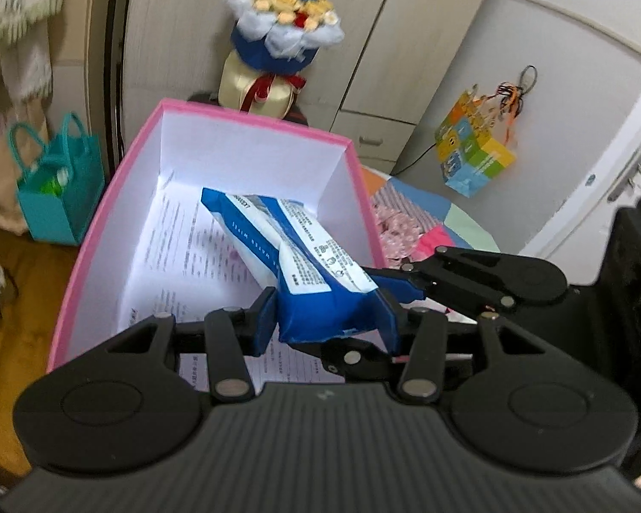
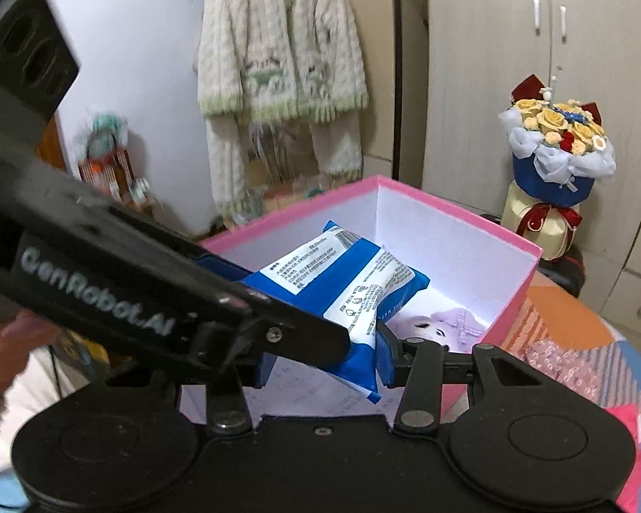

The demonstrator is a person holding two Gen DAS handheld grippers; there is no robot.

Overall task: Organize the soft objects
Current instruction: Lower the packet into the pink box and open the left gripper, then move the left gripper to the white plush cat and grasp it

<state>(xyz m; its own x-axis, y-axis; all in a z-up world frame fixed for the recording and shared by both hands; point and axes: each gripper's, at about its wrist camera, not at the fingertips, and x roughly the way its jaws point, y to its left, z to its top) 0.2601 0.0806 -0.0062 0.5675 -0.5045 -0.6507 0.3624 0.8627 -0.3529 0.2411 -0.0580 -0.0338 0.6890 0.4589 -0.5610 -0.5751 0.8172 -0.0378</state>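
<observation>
Pink box (image 1: 235,137), open and white inside with printed sheets and a lilac plush toy (image 2: 444,325) on its floor, lies just ahead of and below both tools, and the blue-and-white wet-wipes pack (image 1: 295,248) hangs tilted over its inside. The left tool (image 1: 327,320) and the right tool (image 2: 320,359) are each partly closed, pads pressed on the same near end of the pack from crossing sides. This looks like the placing step; next, lower the pack onto the floor and let both tools open.
</observation>
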